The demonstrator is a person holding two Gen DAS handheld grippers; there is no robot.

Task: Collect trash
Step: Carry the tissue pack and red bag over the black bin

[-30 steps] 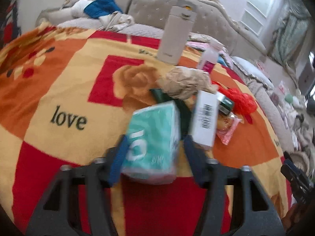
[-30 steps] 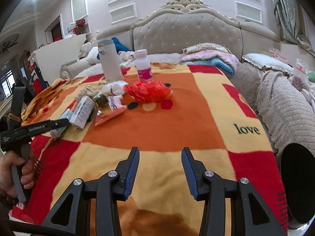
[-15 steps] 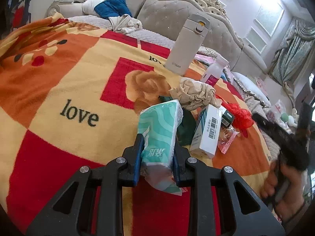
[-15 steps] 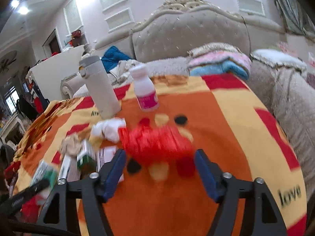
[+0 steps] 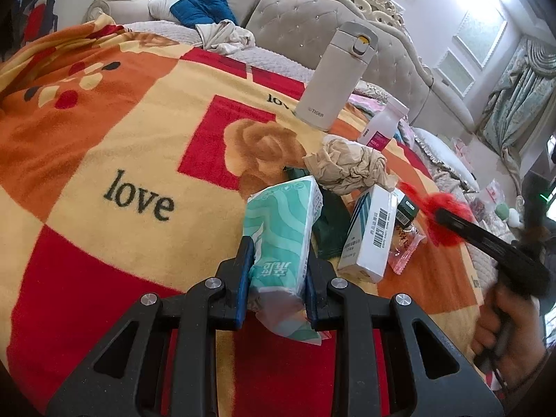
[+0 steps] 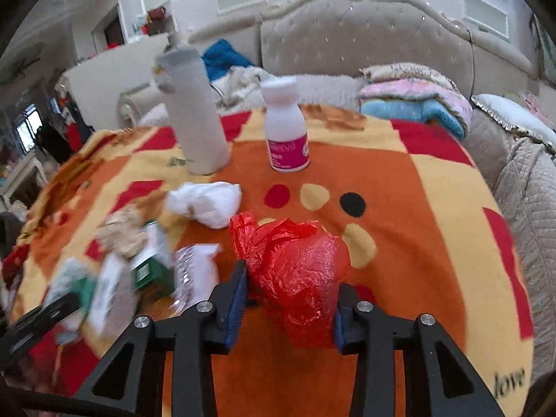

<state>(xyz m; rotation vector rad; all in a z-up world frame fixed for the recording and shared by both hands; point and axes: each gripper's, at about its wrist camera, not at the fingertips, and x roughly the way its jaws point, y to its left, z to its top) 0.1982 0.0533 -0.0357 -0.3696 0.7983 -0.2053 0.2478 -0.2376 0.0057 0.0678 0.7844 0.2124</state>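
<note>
A: Item one, left tongs (image 5: 278, 271)?
B: Clamped on a teal tissue pack (image 5: 283, 243), blue pads pressing both sides, pack standing upright between them above the blanket (image 5: 104, 139).

A: Item two, right tongs (image 6: 290, 299)?
B: Set around a crumpled red plastic bag (image 6: 295, 264). Left pad touches the bag; the right pad sits at its edge. Whether they grip it firmly, I cannot tell.

A: Loose trash on the blanket?
B: Crumpled tan paper (image 5: 347, 166), a white barcode box (image 5: 371, 232) lying just right of the tissue pack, a dark green packet (image 5: 330, 229) between them, a clear pink wrapper (image 5: 406, 246) beside the box, a wad of white tissue (image 6: 208, 205) near the red bag.

A: Standing items?
B: A beige thermos (image 5: 337, 76), upright, and a white bottle with a pink label (image 6: 286, 132), upright beside it, both at the far side of the pile.

A: Backdrop?
B: A tufted grey headboard (image 6: 365, 45); folded bedding (image 6: 417, 97) beneath it.
</note>
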